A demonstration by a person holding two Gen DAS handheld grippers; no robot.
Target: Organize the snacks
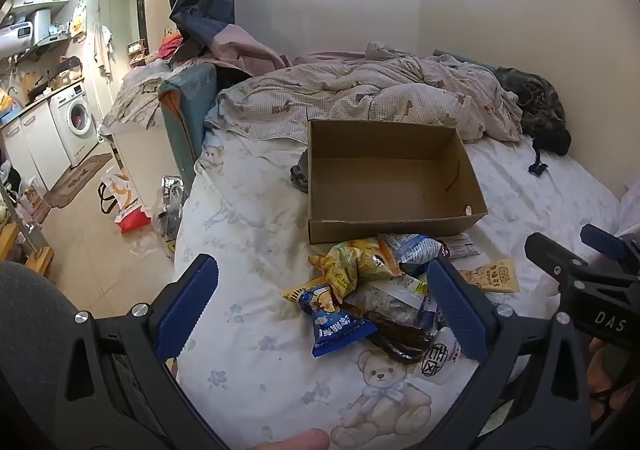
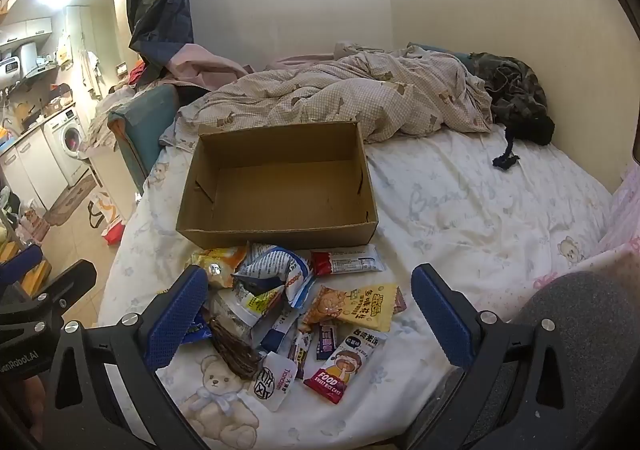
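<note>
One box [image 2: 276,186] (empty), two tools

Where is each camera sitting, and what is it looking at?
Left wrist view: sits on the left gripper, looking down over the bed at the snack pile and cardboard box; its own open blue fingers, a fingertip and the right gripper at the edge show.
Right wrist view: sits on the right gripper, looking the same way from further right; its open fingers and the left gripper show.
Both share the cardboard box, snack pile, bedsheet and rumpled quilt.
</note>
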